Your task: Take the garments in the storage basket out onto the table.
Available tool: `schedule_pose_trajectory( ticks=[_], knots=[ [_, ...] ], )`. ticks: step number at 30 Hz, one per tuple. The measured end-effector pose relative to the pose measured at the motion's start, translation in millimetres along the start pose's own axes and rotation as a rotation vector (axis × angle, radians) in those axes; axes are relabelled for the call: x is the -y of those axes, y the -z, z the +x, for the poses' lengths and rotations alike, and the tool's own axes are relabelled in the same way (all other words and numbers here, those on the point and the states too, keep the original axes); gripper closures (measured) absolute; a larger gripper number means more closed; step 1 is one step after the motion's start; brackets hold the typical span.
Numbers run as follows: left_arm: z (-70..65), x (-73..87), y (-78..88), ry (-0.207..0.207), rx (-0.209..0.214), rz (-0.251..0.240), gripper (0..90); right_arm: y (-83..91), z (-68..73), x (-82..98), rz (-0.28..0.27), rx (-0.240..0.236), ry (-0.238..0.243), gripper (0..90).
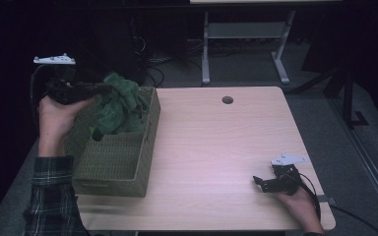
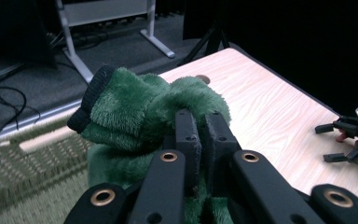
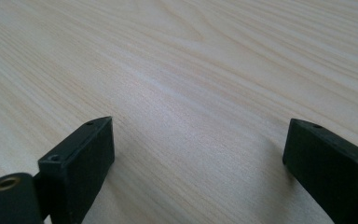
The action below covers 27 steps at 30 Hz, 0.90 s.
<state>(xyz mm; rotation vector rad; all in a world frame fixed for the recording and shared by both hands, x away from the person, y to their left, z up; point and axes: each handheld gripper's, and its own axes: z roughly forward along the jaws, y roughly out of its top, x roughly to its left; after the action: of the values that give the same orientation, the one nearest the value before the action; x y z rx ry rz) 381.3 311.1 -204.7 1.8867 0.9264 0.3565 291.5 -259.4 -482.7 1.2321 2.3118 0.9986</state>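
Right gripper (image 1: 262,182) sits low at the near right corner of the table (image 1: 226,142), held in the person's right hand (image 1: 298,201); in the right gripper view its two black jaws stand wide apart just over bare pale wood grain, nothing between them. It is well apart from the cloth. Left hand (image 1: 54,115), in a plaid sleeve (image 1: 51,196), holds the left gripper (image 1: 109,89) raised above the far part of the woven basket (image 1: 123,172), pointing level toward the table's middle. Its jaws are pinched together on a green fleece cloth (image 1: 120,105): in the left gripper view the pads are nearly meeting, with a fold of the cloth (image 2: 135,107) squeezed between them and more fabric bulging out above, to the left and below. The cloth hangs bunched from the jaw tips, its lower part drooping into the basket over the far right corner; whether it touches the basket floor I cannot tell. The cloth is deep green, plush and fuzzy, crumpled into soft lobes, with a dark ribbed cuff (image 2: 89,100) along one edge. The basket is olive-green wicker, rectangular, set on the left side of the table. Farther off, a round cable hole (image 1: 227,100) in the tabletop, then grey desk legs (image 1: 205,49) on the floor beyond.
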Motion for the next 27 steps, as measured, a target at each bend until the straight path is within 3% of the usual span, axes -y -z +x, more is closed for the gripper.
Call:
schedule_pose_trajectory(
  ticks=[11, 19, 27],
  knots=[
    [-21.8, -22.0, -9.6, -0.047, 0.052, -0.010, 85.7, 0.0, 0.0, 0.0, 0.000, 0.000, 0.000, 8.7],
    [-42.8, -31.7, -34.0, -0.077, 0.116, -0.002, 85.7, 0.0, -0.1, 0.0, 0.000, 0.000, 0.001, 8.6],
    [-71.6, -36.6, -65.2, -0.130, 0.177, 0.052, 85.8, 0.0, -0.1, 0.0, 0.000, 0.000, 0.001, 8.6]
  ],
)
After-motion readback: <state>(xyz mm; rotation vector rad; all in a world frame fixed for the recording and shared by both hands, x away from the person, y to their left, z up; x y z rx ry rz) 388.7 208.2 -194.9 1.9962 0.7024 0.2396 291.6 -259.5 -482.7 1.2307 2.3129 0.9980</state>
